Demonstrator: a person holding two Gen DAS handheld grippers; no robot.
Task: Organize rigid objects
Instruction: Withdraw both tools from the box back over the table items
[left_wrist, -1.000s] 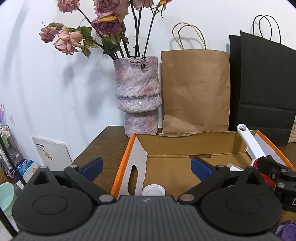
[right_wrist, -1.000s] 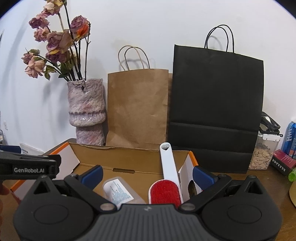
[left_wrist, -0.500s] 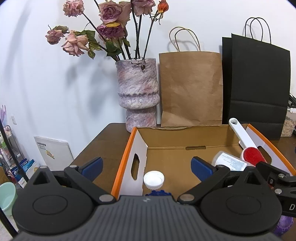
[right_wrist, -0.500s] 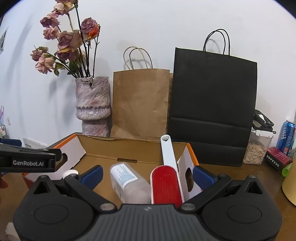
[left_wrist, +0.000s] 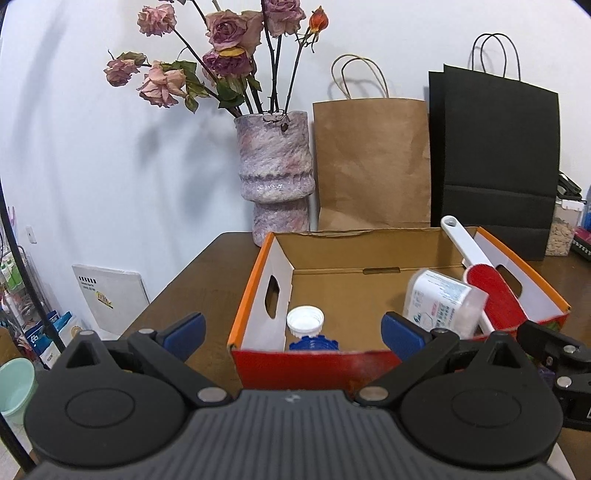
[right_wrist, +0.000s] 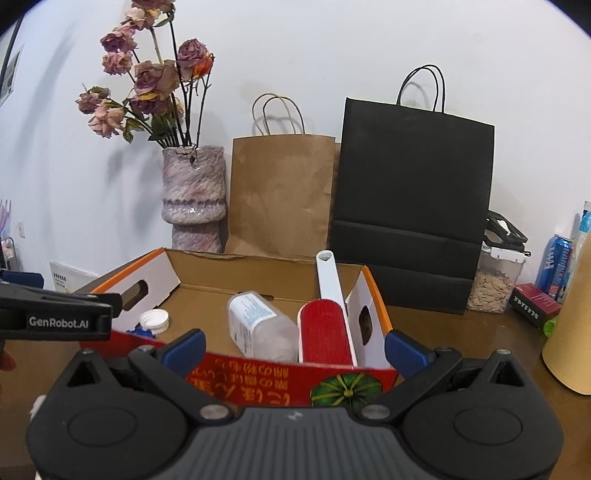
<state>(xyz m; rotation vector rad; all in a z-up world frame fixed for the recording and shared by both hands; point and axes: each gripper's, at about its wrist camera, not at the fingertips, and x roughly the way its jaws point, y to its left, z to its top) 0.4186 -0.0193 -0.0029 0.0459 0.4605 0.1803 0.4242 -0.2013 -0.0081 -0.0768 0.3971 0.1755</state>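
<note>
Sitting on a brown wooden table (left_wrist: 207, 273), an open cardboard box (left_wrist: 334, 258) with orange rims and a red front wall holds the sorted items: a red lint brush (right_wrist: 324, 330) with a long white handle leans against the box's right wall, a clear plastic bottle (right_wrist: 258, 325) with a printed label lies just beside it, and a white cap (left_wrist: 305, 320) sits on a blue object near the left wall. Both grippers hang just short of the box's front wall, each with its blue-padded jaws spread wide and nothing between them. The left gripper (left_wrist: 293, 328) faces the left half of the box, with the cap just ahead between its fingers; the right gripper (right_wrist: 295, 349) faces the right half, with the brush and bottle straight ahead. Beyond the box, against a white wall, stand a mottled pink vase (left_wrist: 275, 177) of dried roses, a brown paper bag (left_wrist: 371, 162) and a black paper bag (right_wrist: 413, 199). Farther right of the right gripper are a clear container of seeds (right_wrist: 493, 284) and a blue can (right_wrist: 556, 262).
</note>
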